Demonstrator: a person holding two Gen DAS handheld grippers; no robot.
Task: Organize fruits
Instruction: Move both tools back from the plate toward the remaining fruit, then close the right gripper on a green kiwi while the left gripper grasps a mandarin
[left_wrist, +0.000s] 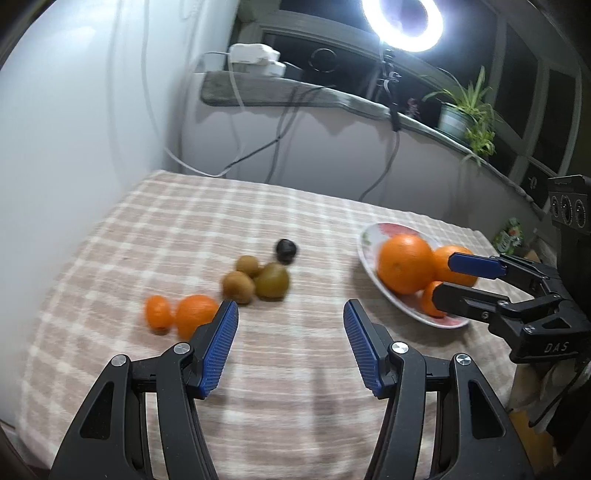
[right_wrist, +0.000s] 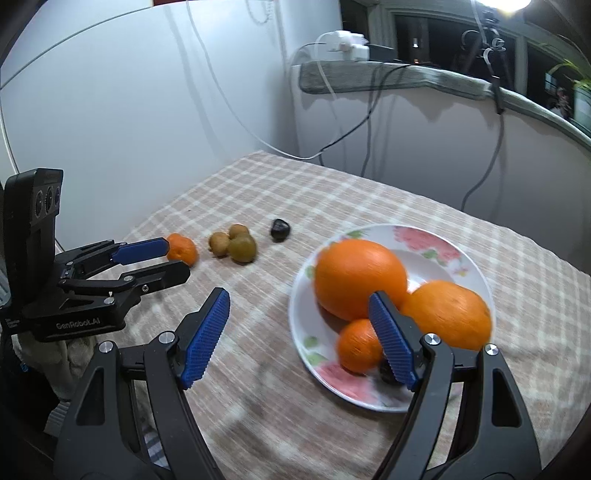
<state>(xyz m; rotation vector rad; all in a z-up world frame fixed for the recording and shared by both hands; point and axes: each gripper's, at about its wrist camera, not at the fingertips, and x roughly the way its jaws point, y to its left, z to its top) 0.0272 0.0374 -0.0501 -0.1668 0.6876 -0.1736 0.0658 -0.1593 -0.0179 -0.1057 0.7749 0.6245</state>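
A floral plate (right_wrist: 436, 240) holds two big oranges (right_wrist: 360, 277), a small mandarin (right_wrist: 356, 345) and a dark fruit half hidden behind my right finger. On the checked cloth lie two mandarins (left_wrist: 194, 314), three kiwis (left_wrist: 271, 280) and a dark chestnut-like fruit (left_wrist: 286, 250). My left gripper (left_wrist: 291, 317) is open and empty, just right of the mandarins. My right gripper (right_wrist: 299, 306) is open and empty at the plate's left rim; it shows in the left wrist view (left_wrist: 443, 275).
The table stands against a white wall on the left. Behind it a stone sill (left_wrist: 332, 98) carries chargers, hanging cables, a ring light (left_wrist: 402, 20) and a potted plant (left_wrist: 465, 110). The table's right edge drops off past the plate.
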